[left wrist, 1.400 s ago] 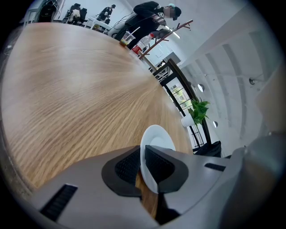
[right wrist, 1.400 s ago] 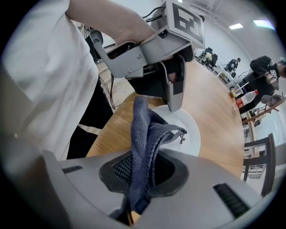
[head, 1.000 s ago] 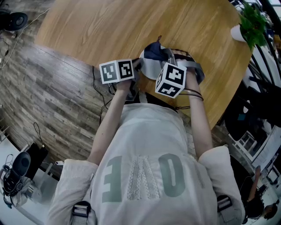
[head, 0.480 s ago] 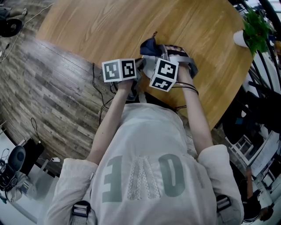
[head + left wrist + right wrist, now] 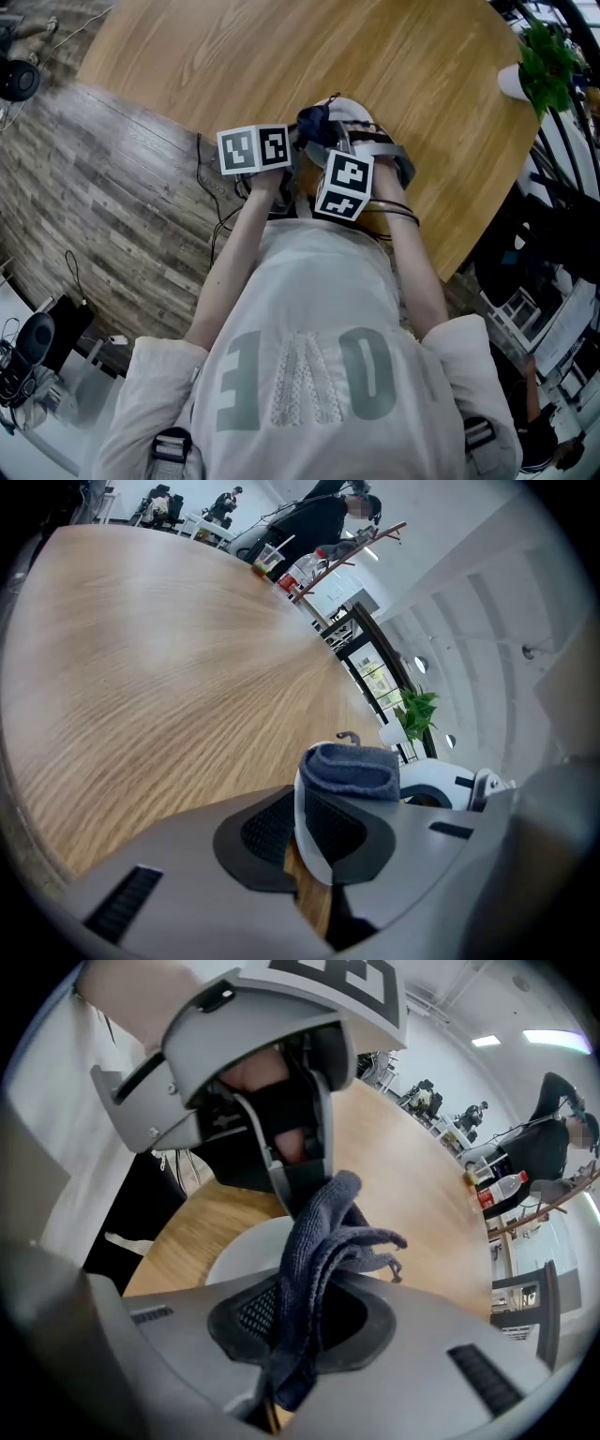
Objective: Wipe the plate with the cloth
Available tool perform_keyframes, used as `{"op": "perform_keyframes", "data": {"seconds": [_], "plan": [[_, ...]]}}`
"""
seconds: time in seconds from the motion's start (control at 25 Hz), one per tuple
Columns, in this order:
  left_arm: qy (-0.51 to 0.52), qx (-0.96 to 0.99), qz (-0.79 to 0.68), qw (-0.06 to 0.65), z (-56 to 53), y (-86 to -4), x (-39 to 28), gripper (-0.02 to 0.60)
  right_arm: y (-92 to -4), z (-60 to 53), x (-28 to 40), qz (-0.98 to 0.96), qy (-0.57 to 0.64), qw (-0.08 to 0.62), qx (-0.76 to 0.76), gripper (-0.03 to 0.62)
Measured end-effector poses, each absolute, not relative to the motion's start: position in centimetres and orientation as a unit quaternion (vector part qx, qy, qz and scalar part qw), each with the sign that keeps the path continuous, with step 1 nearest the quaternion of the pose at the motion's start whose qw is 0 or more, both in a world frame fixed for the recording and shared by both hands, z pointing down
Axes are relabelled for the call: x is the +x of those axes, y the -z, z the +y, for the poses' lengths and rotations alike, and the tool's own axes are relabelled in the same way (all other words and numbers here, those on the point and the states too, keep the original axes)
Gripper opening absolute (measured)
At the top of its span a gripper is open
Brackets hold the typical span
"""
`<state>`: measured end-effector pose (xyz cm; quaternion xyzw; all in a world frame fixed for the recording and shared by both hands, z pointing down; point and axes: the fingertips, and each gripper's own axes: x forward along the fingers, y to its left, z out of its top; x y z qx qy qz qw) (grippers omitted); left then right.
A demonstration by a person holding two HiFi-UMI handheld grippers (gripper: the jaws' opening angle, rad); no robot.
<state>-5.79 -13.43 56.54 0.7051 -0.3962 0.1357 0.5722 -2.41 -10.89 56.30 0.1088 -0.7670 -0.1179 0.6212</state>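
Wooden table (image 5: 234, 56) seen in head view; plate (image 5: 354, 108) held near its edge, cloth (image 5: 314, 120) set against it. Left gripper view: left gripper (image 5: 298, 829) jaws clamped on plate rim. Right gripper view: right gripper (image 5: 300, 1321) jaws pinched on cloth.

The table (image 5: 216, 56) lay broad and bare beyond the plate (image 5: 246, 1249) and to its left, open wood up to the far rim. At the near edge room was tight: the 2 grippers crowded over the plate, almost touching, the left gripper (image 5: 298, 832) clamped on its rim and the right gripper (image 5: 291, 1335) clamped on the cloth (image 5: 319, 1241). A potted plant (image 5: 542, 52) stood well apart at the right edge, and bottles (image 5: 292, 574) at the far rim.
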Motion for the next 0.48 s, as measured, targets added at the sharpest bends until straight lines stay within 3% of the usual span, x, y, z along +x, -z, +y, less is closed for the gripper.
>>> {"op": "perform_keyframes", "data": {"seconds": [0.48], "plan": [[-0.136, 0.706, -0.399, 0.569, -13.4, -56.5, -5.8, 0.038, -55.7, -4.3, -1.9, -0.772, 0.100, 0.627, 0.038, 0.057]]}}
